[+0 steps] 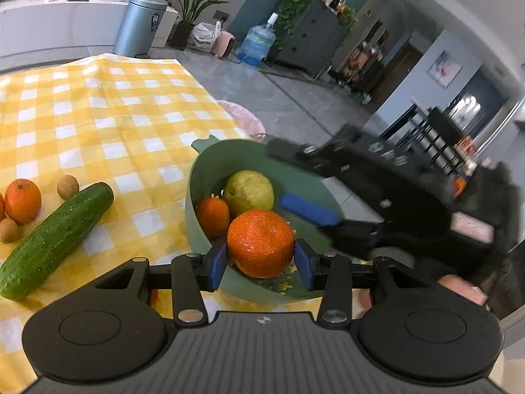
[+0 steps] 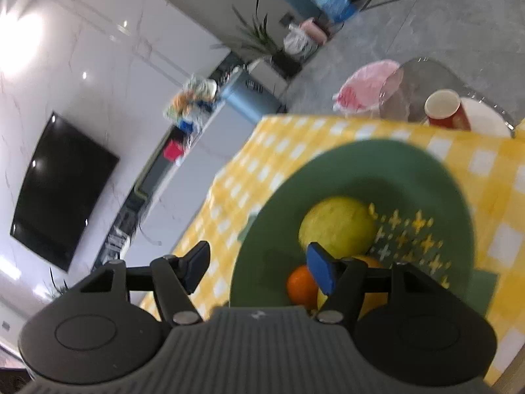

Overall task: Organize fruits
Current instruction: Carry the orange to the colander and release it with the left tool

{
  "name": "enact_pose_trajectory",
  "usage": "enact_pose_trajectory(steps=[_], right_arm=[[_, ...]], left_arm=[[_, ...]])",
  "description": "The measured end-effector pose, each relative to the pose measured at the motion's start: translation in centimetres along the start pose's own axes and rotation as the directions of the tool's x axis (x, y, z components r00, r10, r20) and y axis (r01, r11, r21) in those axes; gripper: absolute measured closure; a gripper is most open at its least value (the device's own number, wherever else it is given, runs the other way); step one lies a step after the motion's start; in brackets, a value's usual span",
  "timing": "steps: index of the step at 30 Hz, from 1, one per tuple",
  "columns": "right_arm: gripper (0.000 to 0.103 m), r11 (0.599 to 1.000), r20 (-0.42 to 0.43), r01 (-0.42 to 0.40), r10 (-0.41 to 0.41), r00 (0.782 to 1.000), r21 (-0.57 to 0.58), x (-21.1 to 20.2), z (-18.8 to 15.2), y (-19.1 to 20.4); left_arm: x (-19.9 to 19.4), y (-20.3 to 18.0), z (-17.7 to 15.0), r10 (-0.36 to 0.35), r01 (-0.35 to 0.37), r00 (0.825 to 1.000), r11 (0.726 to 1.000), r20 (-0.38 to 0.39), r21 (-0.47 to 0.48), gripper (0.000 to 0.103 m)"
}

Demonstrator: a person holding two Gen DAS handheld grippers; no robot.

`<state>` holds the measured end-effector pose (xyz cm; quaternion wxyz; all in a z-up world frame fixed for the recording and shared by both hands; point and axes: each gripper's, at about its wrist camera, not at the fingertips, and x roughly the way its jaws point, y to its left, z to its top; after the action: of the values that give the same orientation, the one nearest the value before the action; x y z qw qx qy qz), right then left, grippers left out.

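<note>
My left gripper [image 1: 261, 262] is shut on a large orange [image 1: 261, 243], held just above the near rim of a green bowl [image 1: 210, 164]. Inside the bowl lie a yellow-green round fruit [image 1: 249, 192] and a small orange [image 1: 213, 216]. From the right, the blurred right gripper reaches over the bowl, one of its blue pads [image 1: 310, 210] showing. In the right wrist view my right gripper [image 2: 259, 271] stands open with nothing between its fingers, above the bowl [image 2: 361, 154], the yellow-green fruit [image 2: 338, 226] and the small orange [image 2: 302, 285].
On the yellow checked cloth [image 1: 115, 115], left of the bowl, lie a cucumber [image 1: 55, 236], an orange [image 1: 23, 200] and small brown fruits [image 1: 68, 186]. A red paper cup [image 2: 443, 108] stands on a glass table beyond the cloth's far edge. The bowl sits near the cloth's right edge.
</note>
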<state>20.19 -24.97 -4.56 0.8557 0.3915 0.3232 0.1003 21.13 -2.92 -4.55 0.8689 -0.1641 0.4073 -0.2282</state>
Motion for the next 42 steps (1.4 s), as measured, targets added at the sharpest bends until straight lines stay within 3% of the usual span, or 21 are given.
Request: enact_pose_trajectory(steps=[9, 13, 19, 23, 27, 30, 33, 35, 36, 37, 42], right_arm=[[0.037, 0.996, 0.044, -0.01, 0.006, 0.999, 0.089, -1.7, 0.8, -2.2], [0.037, 0.996, 0.042, -0.021, 0.017, 0.999, 0.09, -1.8, 0.8, -2.1], [0.037, 0.996, 0.042, -0.026, 0.022, 0.999, 0.09, -2.0, 0.8, -2.2], [0.038, 0.998, 0.024, -0.031, 0.029, 0.999, 0.059, -2.0, 0.7, -1.8], [0.049, 0.997, -0.096, -0.071, 0.07, 0.993, -0.007, -1.7, 0.3, -0.7], [0.062, 0.998, -0.137, -0.028, 0.021, 0.99, -0.049, -1.9, -0.2, 0.2], [0.062, 0.999, -0.179, -0.03, 0.033, 0.983, 0.018, -1.0, -0.3, -0.4], [0.073, 0.998, -0.224, 0.02, -0.007, 0.975, 0.055, 0.3, -0.7, -1.2], [0.089, 0.997, -0.218, 0.053, -0.04, 0.975, 0.056, 0.6, -0.8, -1.3], [0.098, 0.994, -0.209, 0.094, -0.081, 0.975, 0.051, 0.8, -0.8, -1.4], [0.1, 0.985, -0.158, 0.166, -0.156, 0.975, 0.05, 0.1, -0.5, -1.8]], left_arm=[[1.2, -1.6, 0.1, 0.064, -0.062, 0.998, 0.996, -0.029, 0.066, 0.053], [0.4, -1.6, 0.3, 0.077, -0.078, 0.997, 0.996, 0.015, 0.046, 0.033], [-1.7, -1.3, 0.7, 0.089, -0.09, 0.993, 0.996, 0.072, 0.01, 0.027], [-3.3, -1.4, 0.9, 0.143, -0.144, 0.985, 0.989, 0.099, 0.009, 0.025], [-4.8, -1.3, 0.6, 0.176, -0.179, 0.977, 0.984, 0.12, 0.018, 0.022], [-5.2, -0.9, -0.1, 0.17, -0.172, 0.98, 0.985, 0.104, 0.016, 0.022], [-5.2, -0.4, -0.8, 0.171, -0.172, 0.981, 0.985, 0.093, 0.004, 0.022], [-5.0, -0.2, -1.0, 0.167, -0.167, 0.983, 0.986, 0.082, -0.005, 0.022], [-4.9, 0.0, -1.1, 0.166, -0.165, 0.983, 0.986, 0.077, -0.009, 0.022], [-4.9, 0.1, -1.2, 0.165, -0.165, 0.984, 0.986, 0.072, -0.013, 0.022], [-5.1, 0.6, -1.4, 0.16, -0.159, 0.984, 0.987, 0.074, -0.023, 0.022]])
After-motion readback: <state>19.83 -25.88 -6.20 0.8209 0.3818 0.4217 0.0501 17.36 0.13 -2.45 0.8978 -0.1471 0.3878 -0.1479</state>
